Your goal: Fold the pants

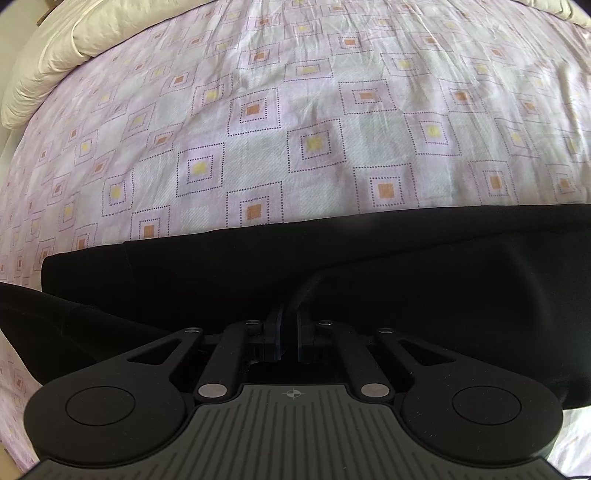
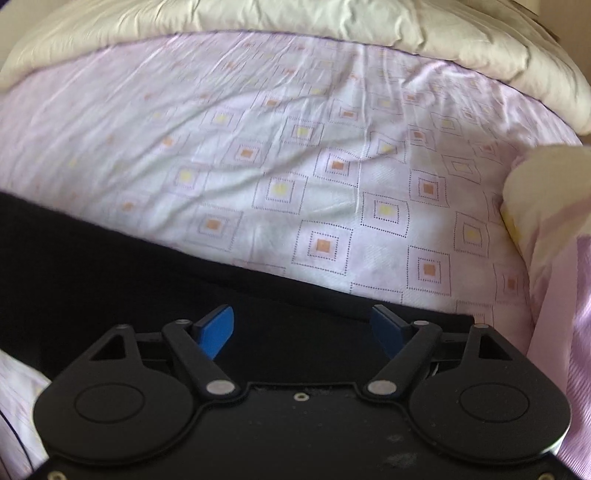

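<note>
Black pants (image 1: 332, 266) lie flat across the near side of the bed, and a ridge of cloth rises to my left gripper (image 1: 290, 319). That gripper is shut on a fold of the pants, its blue pads pressed almost together. In the right wrist view the pants (image 2: 110, 258) run from the left edge down under my right gripper (image 2: 304, 326). The right gripper is open, its blue fingers (image 2: 218, 328) spread wide just above the black cloth near its right end, holding nothing.
The bed has a pink sheet (image 1: 295, 129) with a pattern of dotted squares. A cream duvet (image 2: 295, 22) is bunched along the far edge, also at the upper left in the left wrist view (image 1: 48, 55). A cream pillow (image 2: 546, 192) lies at the right.
</note>
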A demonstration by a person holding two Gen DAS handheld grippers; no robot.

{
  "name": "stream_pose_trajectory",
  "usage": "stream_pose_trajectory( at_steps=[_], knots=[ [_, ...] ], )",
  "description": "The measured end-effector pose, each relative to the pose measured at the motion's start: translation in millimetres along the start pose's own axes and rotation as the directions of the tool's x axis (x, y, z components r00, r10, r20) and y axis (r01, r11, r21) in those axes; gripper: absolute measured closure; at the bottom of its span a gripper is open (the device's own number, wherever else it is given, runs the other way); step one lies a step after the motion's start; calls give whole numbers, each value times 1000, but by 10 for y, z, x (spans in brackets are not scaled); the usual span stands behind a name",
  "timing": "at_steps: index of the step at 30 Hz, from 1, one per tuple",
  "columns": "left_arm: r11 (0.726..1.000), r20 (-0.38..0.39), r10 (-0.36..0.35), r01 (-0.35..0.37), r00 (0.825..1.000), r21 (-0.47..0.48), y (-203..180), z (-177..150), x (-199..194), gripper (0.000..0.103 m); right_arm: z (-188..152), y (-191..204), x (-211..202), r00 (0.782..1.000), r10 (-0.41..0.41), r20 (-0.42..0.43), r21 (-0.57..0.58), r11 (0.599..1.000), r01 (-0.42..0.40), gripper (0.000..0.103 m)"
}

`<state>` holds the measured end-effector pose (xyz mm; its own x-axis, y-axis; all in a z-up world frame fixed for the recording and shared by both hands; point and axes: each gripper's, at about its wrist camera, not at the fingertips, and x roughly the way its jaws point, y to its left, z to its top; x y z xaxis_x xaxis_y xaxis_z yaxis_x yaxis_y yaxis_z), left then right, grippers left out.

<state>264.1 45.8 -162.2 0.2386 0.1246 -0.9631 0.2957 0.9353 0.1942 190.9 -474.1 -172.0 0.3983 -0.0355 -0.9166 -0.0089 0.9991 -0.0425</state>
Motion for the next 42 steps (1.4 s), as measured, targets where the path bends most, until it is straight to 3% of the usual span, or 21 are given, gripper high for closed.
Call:
stream_pose_trajectory(
  at_steps=[5, 7, 8, 9, 10, 11, 15, 18, 23, 30, 33, 37, 39, 41, 42],
  knots=[
    [1000, 0, 1, -1, 1000, 18, -6, -5, -2, 98, 29, -13, 151, 993, 80, -83, -106, 990, -89, 27],
    [1000, 3, -2, 1, 1000, 22, -11, 1, -4, 99, 43, -14, 156, 988, 126, -91, -110, 985, -136, 46],
    [1000, 7, -3, 3, 1000, 24, -12, -6, -9, 99, 65, 7, 155, 988, 125, -90, -112, 984, -135, 61],
    [1000, 14, 0, 0, 1000, 25, -15, -18, -20, 98, 80, 28, 130, 988, 125, -93, -116, 984, -136, 85],
    [1000, 22, 2, -3, 1000, 25, -24, -35, -40, 98, 95, 53, 100, 987, 129, -97, -113, 984, -139, 94],
    [1000, 30, 7, -7, 1000, 21, -32, -53, -62, 99, 99, 73, 63, 987, 129, -91, -112, 984, -139, 96],
    [999, 88, 34, -35, 996, 6, -53, -91, -219, 100, 61, 160, -136, 995, 87, -43, -123, 988, -92, 97],
    [1000, 125, 4, -2, 992, -17, 14, 27, -347, 100, 73, 115, -186, 998, 60, -10, -75, 995, -61, 98],
    [999, 73, -21, 19, 997, 35, -47, 191, -201, 99, 115, 75, -100, 1000, 25, -14, -26, 999, -25, 98],
    [998, 37, 19, -21, 999, 52, -139, 234, -4, 94, 101, 154, 137, 998, -29, -55, -10, 1000, 28, 97],
    [999, 29, -22, 21, 999, 26, -40, 265, -29, 92, 101, 160, 141, 997, -40, -60, 11, 999, 41, 96],
    [984, 6, -135, 135, 991, -113, 213, 305, -79, 91, 112, 104, 153, 997, -39, -66, 68, 997, 43, 94],
    [974, 9, -169, 169, 985, -152, 303, 323, -134, 89, 138, 88, 139, 996, -57, -70, 97, 993, 64, 84],
    [972, 26, -174, 176, 984, -156, 343, 325, -221, 86, 155, 79, 84, 993, -100, -65, 123, 987, 107, 55],
    [973, 41, -168, 172, 985, -154, 356, 330, -262, 84, 160, 75, 22, 992, -116, -43, 145, 982, 121, 54]
  ],
)
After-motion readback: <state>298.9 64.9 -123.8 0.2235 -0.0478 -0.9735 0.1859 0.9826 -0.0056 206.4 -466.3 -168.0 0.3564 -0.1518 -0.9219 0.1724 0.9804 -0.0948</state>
